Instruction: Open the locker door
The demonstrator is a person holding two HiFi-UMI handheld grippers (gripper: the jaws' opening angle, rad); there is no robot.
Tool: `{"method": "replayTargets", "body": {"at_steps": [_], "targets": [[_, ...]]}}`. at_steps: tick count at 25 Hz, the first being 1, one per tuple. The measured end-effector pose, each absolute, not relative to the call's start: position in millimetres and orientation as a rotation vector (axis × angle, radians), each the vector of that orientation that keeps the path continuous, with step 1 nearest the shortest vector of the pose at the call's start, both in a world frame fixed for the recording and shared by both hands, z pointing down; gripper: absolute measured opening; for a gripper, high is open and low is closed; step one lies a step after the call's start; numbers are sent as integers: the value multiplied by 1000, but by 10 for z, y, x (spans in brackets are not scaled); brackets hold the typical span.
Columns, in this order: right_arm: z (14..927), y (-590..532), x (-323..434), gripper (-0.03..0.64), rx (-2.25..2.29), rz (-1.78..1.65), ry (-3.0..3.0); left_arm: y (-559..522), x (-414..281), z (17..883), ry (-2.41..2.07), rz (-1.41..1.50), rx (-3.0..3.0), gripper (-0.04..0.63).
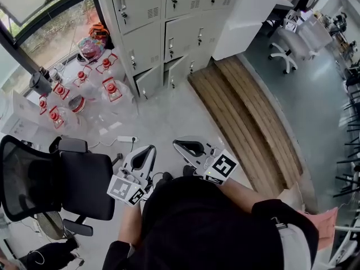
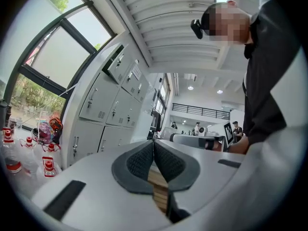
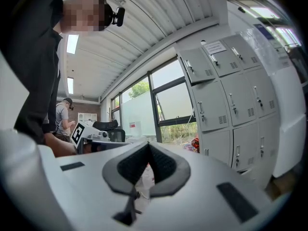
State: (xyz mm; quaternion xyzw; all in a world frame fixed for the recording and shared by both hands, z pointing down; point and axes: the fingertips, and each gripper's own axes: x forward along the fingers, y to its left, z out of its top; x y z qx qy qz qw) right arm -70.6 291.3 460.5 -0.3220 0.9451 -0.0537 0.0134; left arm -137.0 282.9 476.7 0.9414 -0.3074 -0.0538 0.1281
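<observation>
Lockers (image 1: 169, 27): grey bank of doors, each with a small handle (image 1: 122, 7), standing well ahead of the person and out of reach. Left gripper (image 1: 149, 151) and right gripper (image 1: 179, 145) are held low, well short of the lockers and pointing toward them. Left jaws pressed together, nothing between them; right jaws likewise closed and empty.

Judged step: the approach, with the door not yet touched. To do it well:
- walk up close to the lockers and settle on one door
- part one gripper's jaws before reaching
- meet the handle square on and clamp firmly
- pull along the hinge arc, not straight back

Footing: bottles (image 1: 84, 89) on the floor left of the lockers, planks (image 1: 247, 106) to their right
</observation>
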Motion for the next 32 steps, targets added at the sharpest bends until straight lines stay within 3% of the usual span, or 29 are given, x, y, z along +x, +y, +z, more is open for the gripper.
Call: {"method": "replayTargets", "body": {"at_steps": [22, 32], "targets": [[4767, 2962, -372, 12, -1143, -207, 2969, 2805, -939, 4960, -696, -232, 2730, 17], [4774, 2269, -205, 11, -966, -212, 2976, 2142, -728, 4833, -855, -160, 2758, 17]]}}
